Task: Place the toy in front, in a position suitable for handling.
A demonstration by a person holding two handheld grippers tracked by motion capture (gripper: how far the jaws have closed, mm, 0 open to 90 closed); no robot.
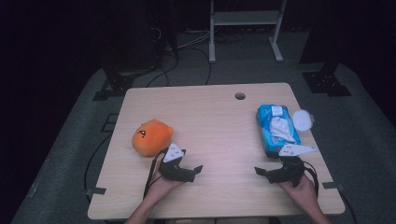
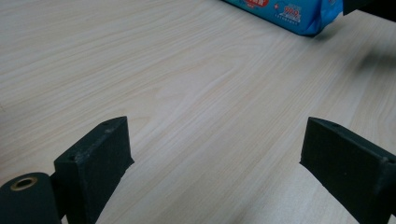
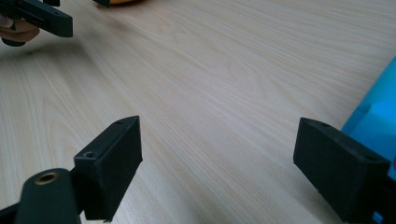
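Note:
An orange plush toy (image 1: 152,136) lies on the left part of the wooden table (image 1: 210,126). A blue pack of wet wipes (image 1: 276,129) lies at the right, its corner also in the left gripper view (image 2: 289,11) and its edge in the right gripper view (image 3: 378,126). My left gripper (image 1: 196,171) rests near the front edge, just right of the toy, and stands open (image 2: 215,154) over bare wood. My right gripper (image 1: 261,173) sits below the wipes pack, open (image 3: 217,158), with nothing between its jaws. The two grippers point toward each other.
A small white round lid (image 1: 302,121) lies beside the wipes pack at the table's right edge. A cable hole (image 1: 240,96) is near the far edge. Dark stands and cables sit on the floor behind the table. The left gripper's tip (image 3: 42,18) is in the right gripper view.

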